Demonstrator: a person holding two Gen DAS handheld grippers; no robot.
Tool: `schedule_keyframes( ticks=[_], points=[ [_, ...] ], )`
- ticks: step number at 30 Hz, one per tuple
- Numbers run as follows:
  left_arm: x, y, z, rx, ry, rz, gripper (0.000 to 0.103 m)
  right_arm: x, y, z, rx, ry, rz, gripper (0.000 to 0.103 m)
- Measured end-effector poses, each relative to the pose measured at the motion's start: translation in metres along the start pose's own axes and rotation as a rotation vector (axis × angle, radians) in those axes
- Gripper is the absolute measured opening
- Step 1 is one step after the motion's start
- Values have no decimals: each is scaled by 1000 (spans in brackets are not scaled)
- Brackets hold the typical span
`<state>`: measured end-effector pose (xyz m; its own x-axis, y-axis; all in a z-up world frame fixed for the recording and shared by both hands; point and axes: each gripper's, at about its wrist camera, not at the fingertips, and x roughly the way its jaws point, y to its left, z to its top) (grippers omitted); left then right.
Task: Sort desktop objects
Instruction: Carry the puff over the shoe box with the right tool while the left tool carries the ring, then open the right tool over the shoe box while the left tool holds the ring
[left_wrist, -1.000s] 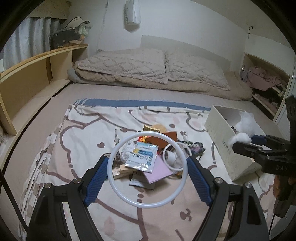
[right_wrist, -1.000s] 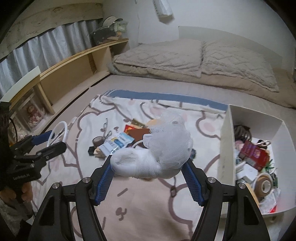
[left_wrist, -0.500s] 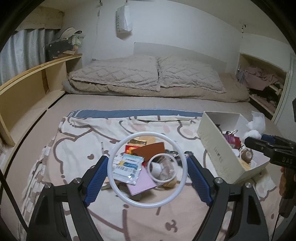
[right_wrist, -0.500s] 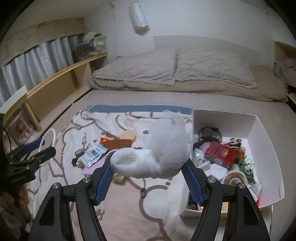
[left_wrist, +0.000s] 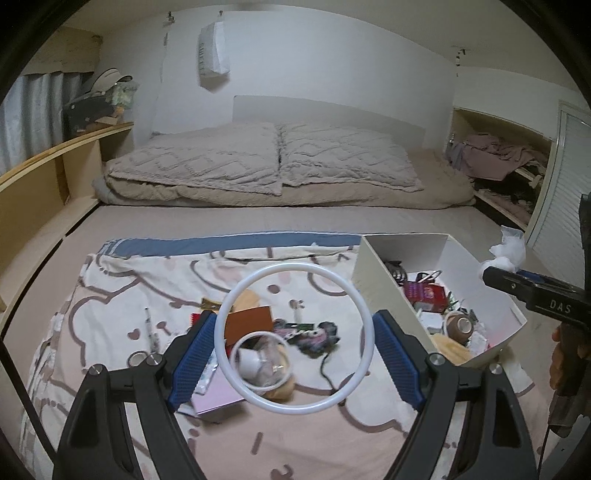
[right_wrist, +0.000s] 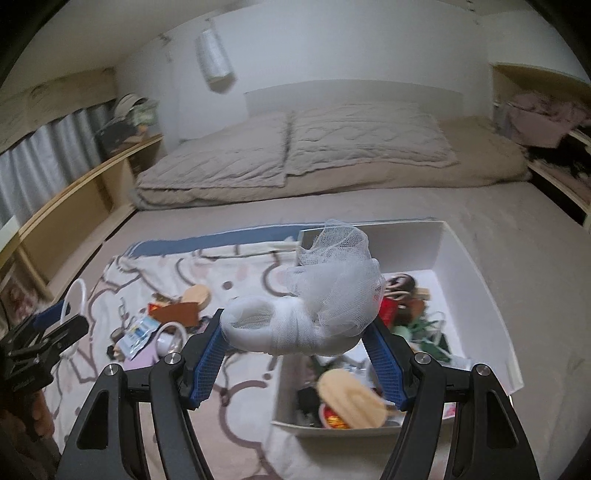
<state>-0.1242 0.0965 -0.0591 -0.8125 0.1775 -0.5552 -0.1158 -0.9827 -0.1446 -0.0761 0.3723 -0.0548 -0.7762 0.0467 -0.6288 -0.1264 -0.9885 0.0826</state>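
My left gripper (left_wrist: 293, 354) is shut on a large white ring (left_wrist: 364, 317) and holds it above the pile of small objects (left_wrist: 258, 332) on the patterned blanket (left_wrist: 122, 295). My right gripper (right_wrist: 301, 354) is shut on a white mesh bundle (right_wrist: 317, 310) and holds it over the near left side of the white box (right_wrist: 476, 266), which holds several sorted items. The right gripper with the bundle (left_wrist: 508, 251) also shows in the left wrist view, over the box (left_wrist: 373, 273). The left gripper with the ring (right_wrist: 74, 299) shows at the left of the right wrist view.
The pile holds a brown card (left_wrist: 247, 325), a smaller white ring (left_wrist: 264, 363), a pink sheet (left_wrist: 218, 395), a blue-white packet (right_wrist: 138, 334) and a dark tangle with a cord (left_wrist: 317, 334). Pillows (left_wrist: 266, 162) lie at the back. Wooden shelves (left_wrist: 55, 170) run along the left.
Both grippers have moved right with their loads. The mesh bundle went from over the blanket to over the box. The ring now hangs over the right part of the pile.
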Motion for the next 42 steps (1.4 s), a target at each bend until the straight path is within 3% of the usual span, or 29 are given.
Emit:
schedule_keyframes(
  ticks=[7, 12, 24, 39, 41, 42],
  points=[
    [12, -22, 6, 7, -5, -24, 85, -11, -34, 2, 49, -20, -55, 72],
    [22, -34, 8, 18, -2, -37, 85, -10, -57, -4, 80, 11, -90, 72],
    [43, -69, 11, 12, 11, -103, 85, 28, -92, -35, 74, 271, -198, 72],
    [58, -87, 8, 62, 42, -134, 85, 58, -102, -51, 6, 402, -286, 73],
    [59, -87, 8, 61, 44, -134, 85, 58, -102, -52, -1, 402, -287, 80],
    [60, -87, 8, 60, 46, -135, 85, 58, -102, -53, 2, 400, -276, 92]
  ],
)
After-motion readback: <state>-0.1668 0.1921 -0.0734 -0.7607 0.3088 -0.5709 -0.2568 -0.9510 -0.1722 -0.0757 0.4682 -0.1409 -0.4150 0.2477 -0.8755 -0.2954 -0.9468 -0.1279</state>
